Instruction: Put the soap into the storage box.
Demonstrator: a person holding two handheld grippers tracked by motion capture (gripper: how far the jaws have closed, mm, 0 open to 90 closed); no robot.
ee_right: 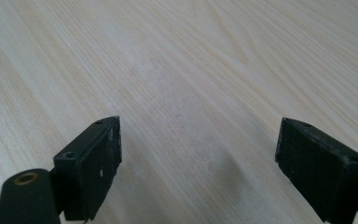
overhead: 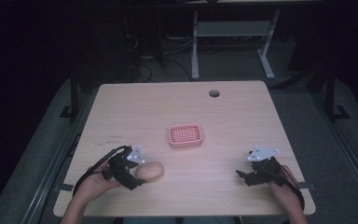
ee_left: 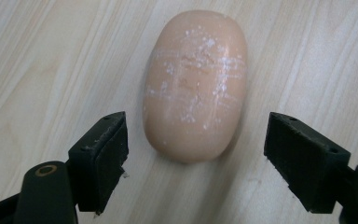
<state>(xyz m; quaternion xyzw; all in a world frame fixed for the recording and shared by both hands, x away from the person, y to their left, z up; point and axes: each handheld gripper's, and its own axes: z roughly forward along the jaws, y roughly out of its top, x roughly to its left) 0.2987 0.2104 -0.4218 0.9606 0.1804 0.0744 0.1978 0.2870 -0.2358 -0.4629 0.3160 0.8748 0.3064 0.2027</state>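
Observation:
A tan oval bar of soap (overhead: pixel 149 171) lies on the wooden table near its front left. My left gripper (overhead: pixel 137 179) sits right beside the soap's left end, open. In the left gripper view the soap (ee_left: pixel 195 84) carries white scuffs, and its near end lies between the two jaws with a gap on each side. A pink slotted soap dish (overhead: pixel 185 135) rests at the table's middle, apart from the soap. My right gripper (overhead: pixel 240 176) is low at the front right, open over bare wood (ee_right: pixel 200 107) with nothing between its jaws.
The table (overhead: pixel 242 121) has a round cable hole (overhead: pixel 214 93) at the back. Its front edge lies close behind both hands. Beyond the table stand white desk legs (overhead: pixel 195 51) on a dark floor with cables.

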